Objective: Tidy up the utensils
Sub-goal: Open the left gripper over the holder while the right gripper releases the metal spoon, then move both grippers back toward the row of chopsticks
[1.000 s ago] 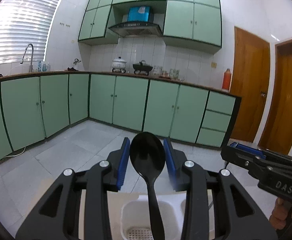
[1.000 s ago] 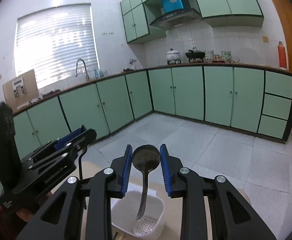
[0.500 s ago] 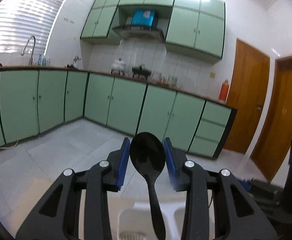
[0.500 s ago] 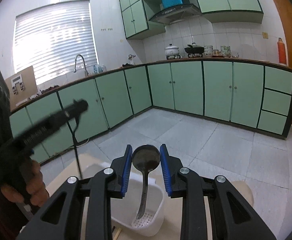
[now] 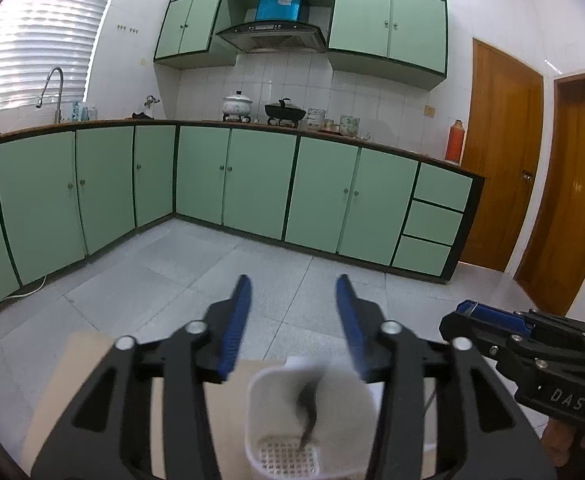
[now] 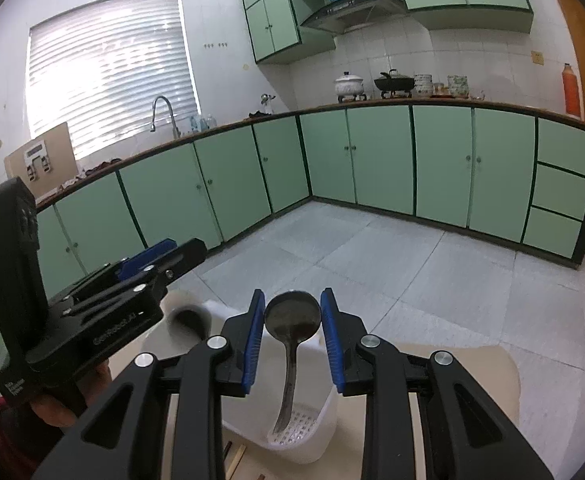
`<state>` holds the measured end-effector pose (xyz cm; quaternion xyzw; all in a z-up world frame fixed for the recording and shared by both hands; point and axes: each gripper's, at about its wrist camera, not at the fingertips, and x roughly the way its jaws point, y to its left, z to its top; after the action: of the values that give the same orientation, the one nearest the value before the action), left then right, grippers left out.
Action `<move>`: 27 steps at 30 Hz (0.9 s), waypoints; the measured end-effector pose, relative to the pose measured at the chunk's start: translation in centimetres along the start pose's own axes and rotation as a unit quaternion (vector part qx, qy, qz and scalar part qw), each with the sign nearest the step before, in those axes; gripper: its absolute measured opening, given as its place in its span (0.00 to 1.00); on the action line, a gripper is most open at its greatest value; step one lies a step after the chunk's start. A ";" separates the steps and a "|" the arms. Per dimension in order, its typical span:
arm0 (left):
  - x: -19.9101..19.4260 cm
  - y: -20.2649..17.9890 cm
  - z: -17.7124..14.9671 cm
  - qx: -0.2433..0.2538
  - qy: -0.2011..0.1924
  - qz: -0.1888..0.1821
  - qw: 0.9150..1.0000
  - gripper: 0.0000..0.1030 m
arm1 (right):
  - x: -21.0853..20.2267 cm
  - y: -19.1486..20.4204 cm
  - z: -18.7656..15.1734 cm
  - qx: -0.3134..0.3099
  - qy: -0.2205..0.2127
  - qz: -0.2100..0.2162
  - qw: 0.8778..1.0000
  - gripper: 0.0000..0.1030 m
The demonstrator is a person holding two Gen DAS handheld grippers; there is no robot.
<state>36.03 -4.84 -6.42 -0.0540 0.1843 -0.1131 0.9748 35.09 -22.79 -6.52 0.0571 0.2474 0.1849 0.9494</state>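
My left gripper (image 5: 293, 328) is open and empty above a white perforated utensil holder (image 5: 284, 456). A black spoon (image 5: 307, 404), blurred by motion, stands inside the holder's compartment, free of the fingers. In the right wrist view my right gripper (image 6: 291, 336) is shut on a dark metal ladle (image 6: 291, 316), bowl up, with its handle reaching down into another compartment of the white holder (image 6: 316, 436). The left gripper's body (image 6: 104, 308) shows at left there, with the blurred black spoon (image 6: 186, 320) beneath it.
The holder sits on a beige tabletop (image 6: 464, 368) with a grey tiled floor beyond. Wooden chopstick ends (image 6: 234, 456) lie near the holder's front. The right gripper's body (image 5: 532, 352) is at the right in the left wrist view. Green kitchen cabinets line the far walls.
My left gripper opened and let go of the black spoon, which dropped into the holder. The right gripper still holds the ladle in the same pose.
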 end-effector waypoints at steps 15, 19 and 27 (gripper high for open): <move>-9.7 -0.7 -3.0 -0.009 -0.002 0.027 1.000 0.81 | -7.7 0.5 -4.1 0.016 -0.024 -0.040 0.999 0.72; -12.6 -1.5 -5.5 -0.004 0.019 0.036 0.999 0.83 | -10.2 1.0 -6.7 0.021 -0.013 -0.048 0.999 0.77; -16.2 -2.5 -10.9 0.006 0.074 0.061 0.995 0.88 | -13.3 1.6 -11.7 0.036 0.005 -0.086 0.996 0.94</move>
<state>16.79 -4.02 -10.53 -0.0286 0.2582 -0.0581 0.9639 18.03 -26.15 -10.44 0.0686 0.2629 0.0943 0.9577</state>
